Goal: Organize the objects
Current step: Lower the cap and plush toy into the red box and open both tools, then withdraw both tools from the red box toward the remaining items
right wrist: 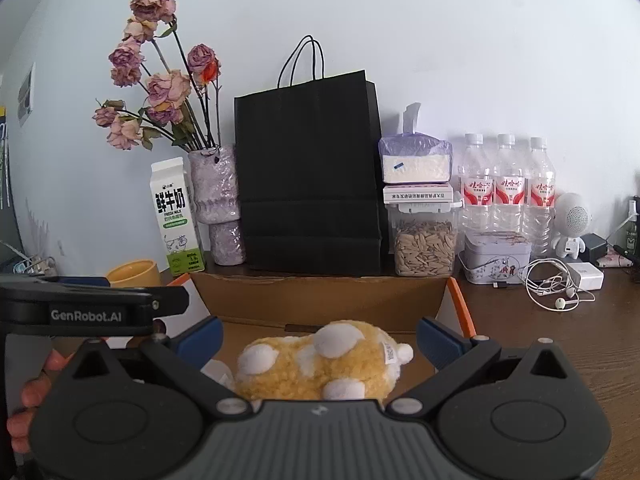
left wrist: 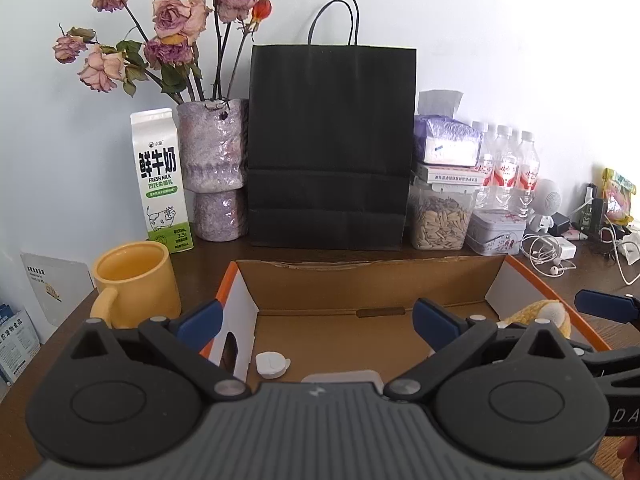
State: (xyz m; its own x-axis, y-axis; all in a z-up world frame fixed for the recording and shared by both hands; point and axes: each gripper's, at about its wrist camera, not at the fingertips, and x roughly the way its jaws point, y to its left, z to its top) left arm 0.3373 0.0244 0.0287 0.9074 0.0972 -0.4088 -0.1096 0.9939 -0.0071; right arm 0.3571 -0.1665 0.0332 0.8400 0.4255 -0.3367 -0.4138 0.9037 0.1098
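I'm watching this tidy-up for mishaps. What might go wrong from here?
1. The left gripper and right gripper both hang open over the cardboard box, close together, so they might bump.
2. The plush toy lies between the right gripper's open fingers; closing on its soft body might give a poor hold.
3. The yellow mug stands beside the box and might get knocked.

In the left wrist view the right tongs [left wrist: 604, 308] are cut off by the right edge and hide most of the yellow plush toy [left wrist: 540, 312], while a pale flat object [left wrist: 340, 377] in the cardboard box [left wrist: 360, 280] shows only its top edge above the camera housing. In the right wrist view the toy's [right wrist: 320, 364] lower part is hidden, and only fingertips [right wrist: 34, 394] show at the left edge. The carton's [right wrist: 176, 220] small print is unreadable.
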